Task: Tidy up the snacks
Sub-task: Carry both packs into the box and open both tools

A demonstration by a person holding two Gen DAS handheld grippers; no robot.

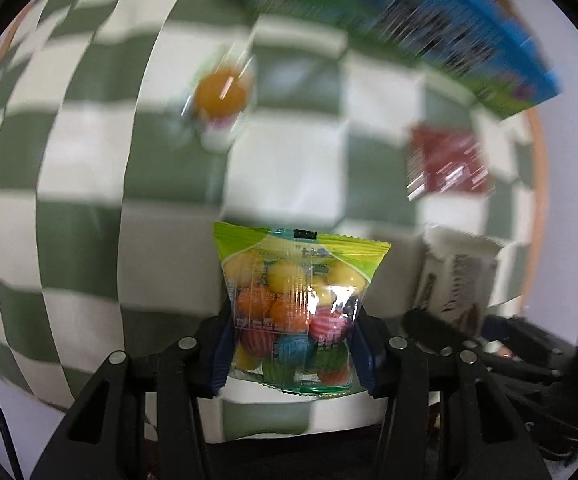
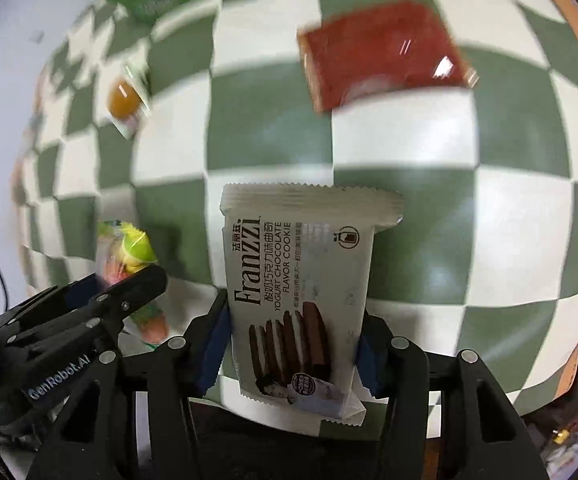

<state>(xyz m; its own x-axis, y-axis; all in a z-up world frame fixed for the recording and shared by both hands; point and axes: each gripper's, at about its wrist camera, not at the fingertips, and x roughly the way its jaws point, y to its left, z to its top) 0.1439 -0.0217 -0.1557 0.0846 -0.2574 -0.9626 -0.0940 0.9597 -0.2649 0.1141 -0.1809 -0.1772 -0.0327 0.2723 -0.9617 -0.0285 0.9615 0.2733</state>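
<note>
Now, left gripper (image 1: 291,344): jaws closed onto candy-ball bag (image 1: 295,308), held above checkered cloth (image 1: 89,184)
Right gripper (image 2: 291,344): clamped on cookie packet (image 2: 297,300), raised beside left, over cloth

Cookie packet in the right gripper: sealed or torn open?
Sealed, as far as visible. The cookie packet shows an intact crimped top edge and no tear; its back is hidden.

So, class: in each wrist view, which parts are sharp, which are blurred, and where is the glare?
Left wrist view: gumball bag sharp with glare on its film; checkered cloth and jelly cup smeared. Right wrist view: Franzzi cookie pack crisp; red packet blurred, with glints; the fisheye bends the checks.
</note>
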